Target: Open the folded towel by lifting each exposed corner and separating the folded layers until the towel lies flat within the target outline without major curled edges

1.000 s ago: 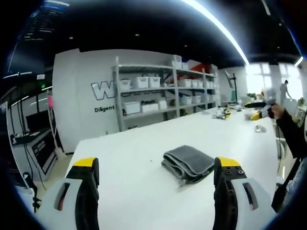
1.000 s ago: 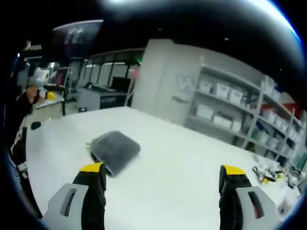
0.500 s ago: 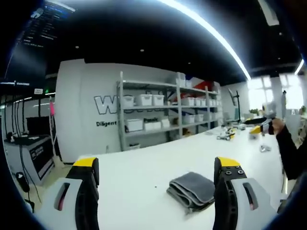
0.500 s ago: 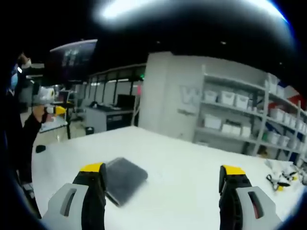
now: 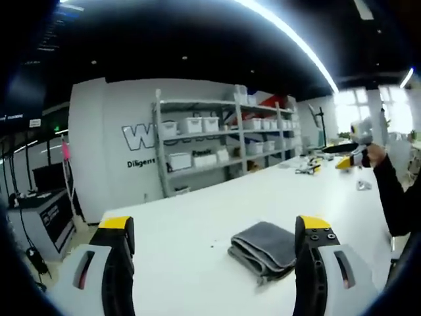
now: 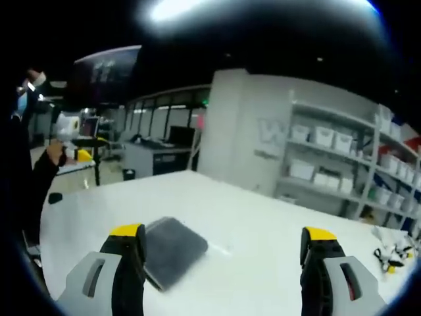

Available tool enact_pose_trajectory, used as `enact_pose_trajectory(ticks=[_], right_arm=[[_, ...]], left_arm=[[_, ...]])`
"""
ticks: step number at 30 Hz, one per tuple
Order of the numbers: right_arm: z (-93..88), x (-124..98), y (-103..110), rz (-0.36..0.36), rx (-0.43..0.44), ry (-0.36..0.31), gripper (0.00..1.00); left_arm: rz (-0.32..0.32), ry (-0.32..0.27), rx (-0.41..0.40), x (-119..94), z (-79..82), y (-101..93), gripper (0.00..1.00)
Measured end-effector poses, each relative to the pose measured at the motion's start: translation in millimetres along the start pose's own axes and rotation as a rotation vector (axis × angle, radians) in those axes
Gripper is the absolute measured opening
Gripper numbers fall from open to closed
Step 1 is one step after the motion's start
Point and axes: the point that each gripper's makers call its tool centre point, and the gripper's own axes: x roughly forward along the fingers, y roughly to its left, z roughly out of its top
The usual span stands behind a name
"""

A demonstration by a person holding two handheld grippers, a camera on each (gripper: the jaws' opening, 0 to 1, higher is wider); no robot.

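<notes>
Towel [image 5: 264, 243] unmoved, folded, edge behind left claw [image 5: 214, 243], both claws agape.

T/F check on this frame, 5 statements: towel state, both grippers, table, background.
1. The grey towel is still folded in layers. True.
2. The left gripper is clamped on a towel corner. False: its jaws stand wide apart and touch nothing.
3. The right gripper is open, with the towel beside its left jaw. True.
4. The towel lies on a dark wooden table. False: the table is white.
5. Shelves with white bins stand behind the table. True.
</notes>
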Motion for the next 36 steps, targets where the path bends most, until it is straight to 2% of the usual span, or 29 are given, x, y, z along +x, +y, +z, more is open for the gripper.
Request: enact_pose_trajectory(ticks=[4, 6, 9, 10, 12, 14, 16, 17, 20, 22, 26, 31, 36], right_arm=[[0.0, 10.3, 10.1, 0.031, 0.001, -0.010, 1.00], [0.8, 14.0, 14.0, 0.044, -0.004, -0.016, 1.00], [4.8, 13.5, 23.0, 0.077, -0.001, -0.054, 1.00], [5.2, 14.1, 23.8, 0.087, -0.006, -0.047, 1.00], [10.5, 12.7, 15.3, 0.059, -0.026, -0.063, 1.00], [12.7, 11.4, 5.9, 0.039, -0.002, -0.077, 1.00], [9.4, 14.1, -1.4, 0.030, 0.003, -0.073, 1.00], [5.6, 16.3, -6.1, 0.014, 0.008, -0.061, 1.00], [-6.5, 25.3, -17.2, -0.030, 0.001, -0.012, 0.99], [-9.0, 31.7, -16.7, -0.033, -0.010, -0.001, 0.99], [-16.8, 50.5, 0.4, 0.003, -0.033, 0.030, 0.97], [-20.1, 63.8, 25.0, 0.070, -0.074, 0.047, 0.98], [-14.4, 74.1, 26.7, 0.096, -0.071, 0.027, 0.97]], left_arm=[[0.007, -0.013, 0.016, 8.7, 0.5, -1.0, 0.99], [0.032, -0.073, -0.001, 12.5, 10.2, 5.0, 1.00], [0.029, -0.060, 0.014, 18.0, 6.1, 3.4, 1.00], [0.035, -0.063, 0.017, 19.2, 5.9, 4.5, 1.00], [0.052, -0.077, 0.024, 19.9, 6.9, 8.7, 1.00], [0.059, -0.082, 0.035, 22.3, 4.7, 11.8, 1.00], [0.064, -0.058, 0.053, 28.3, 5.4, 14.8, 1.00], [0.067, -0.065, 0.070, 28.1, 7.2, 14.7, 1.00], [0.033, -0.079, 0.045, 30.8, 8.8, 8.1, 1.00], [0.015, -0.058, 0.049, 35.2, 2.5, 5.3, 1.00], [0.021, -0.056, 0.027, 41.9, 0.7, 8.2, 1.00], [-0.031, -0.043, 0.064, 50.7, -0.2, -12.4, 1.00], [-0.076, -0.026, 0.082, 58.5, -4.3, -28.5, 1.00]])
